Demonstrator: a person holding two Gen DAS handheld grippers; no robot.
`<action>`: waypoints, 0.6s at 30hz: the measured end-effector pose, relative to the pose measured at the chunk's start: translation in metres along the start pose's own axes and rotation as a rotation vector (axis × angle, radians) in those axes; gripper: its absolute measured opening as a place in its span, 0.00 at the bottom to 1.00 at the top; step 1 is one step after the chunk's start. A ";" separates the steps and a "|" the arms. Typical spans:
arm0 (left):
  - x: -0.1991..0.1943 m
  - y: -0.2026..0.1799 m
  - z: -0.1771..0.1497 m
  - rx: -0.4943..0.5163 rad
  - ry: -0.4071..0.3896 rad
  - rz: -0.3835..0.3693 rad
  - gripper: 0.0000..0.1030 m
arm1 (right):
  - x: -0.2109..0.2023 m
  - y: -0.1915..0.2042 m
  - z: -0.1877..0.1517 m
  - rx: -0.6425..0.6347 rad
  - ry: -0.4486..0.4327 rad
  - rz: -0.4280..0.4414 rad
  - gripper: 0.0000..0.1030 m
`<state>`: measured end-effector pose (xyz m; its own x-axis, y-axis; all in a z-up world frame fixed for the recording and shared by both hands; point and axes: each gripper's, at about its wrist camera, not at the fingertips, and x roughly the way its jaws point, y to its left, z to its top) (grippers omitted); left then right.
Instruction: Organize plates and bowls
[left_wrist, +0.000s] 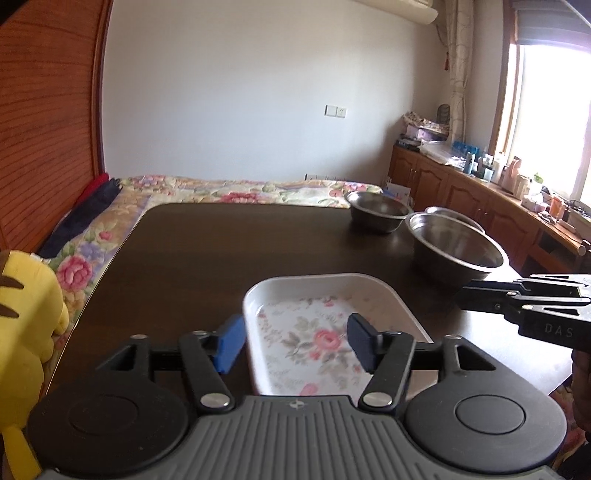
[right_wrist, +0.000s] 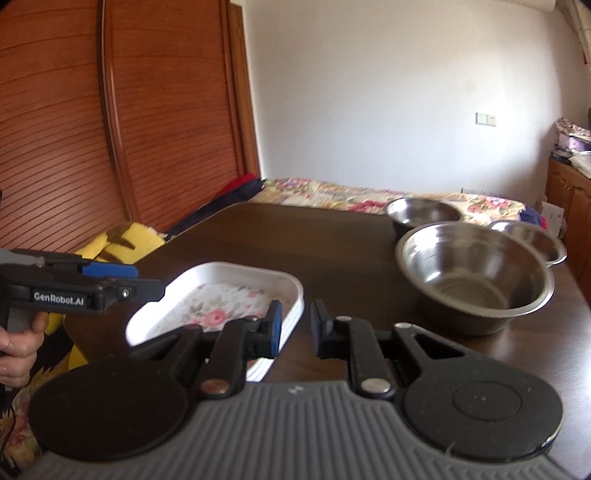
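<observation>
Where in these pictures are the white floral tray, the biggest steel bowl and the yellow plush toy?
white floral tray (left_wrist: 325, 332): left wrist view, on its flowered floor.
biggest steel bowl (right_wrist: 474, 269): right wrist view, on its inner wall.
yellow plush toy (left_wrist: 26, 317): left wrist view, on its yellow body.

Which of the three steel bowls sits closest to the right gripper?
The largest steel bowl, just ahead and to the right of the right gripper. The two smaller bowls sit behind it, toward the table's far edge.

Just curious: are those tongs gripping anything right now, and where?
Nothing is held. The left tongs gape open over the floral tray; the right tongs stand open, empty, beside its edge.
</observation>
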<state>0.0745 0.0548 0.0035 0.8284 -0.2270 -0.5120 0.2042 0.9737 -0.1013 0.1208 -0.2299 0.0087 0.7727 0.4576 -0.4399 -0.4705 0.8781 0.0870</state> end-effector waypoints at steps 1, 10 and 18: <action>0.001 -0.003 0.001 0.006 -0.003 -0.006 0.65 | -0.003 -0.003 0.001 0.001 -0.009 -0.006 0.19; 0.018 -0.039 0.014 0.049 -0.017 -0.064 0.73 | -0.018 -0.038 0.002 0.033 -0.068 -0.078 0.19; 0.049 -0.073 0.027 0.090 -0.007 -0.106 0.73 | -0.019 -0.074 0.000 0.042 -0.096 -0.158 0.19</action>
<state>0.1143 -0.0278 0.0093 0.8036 -0.3287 -0.4962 0.3362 0.9386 -0.0771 0.1412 -0.3040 0.0103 0.8735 0.3234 -0.3639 -0.3239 0.9441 0.0615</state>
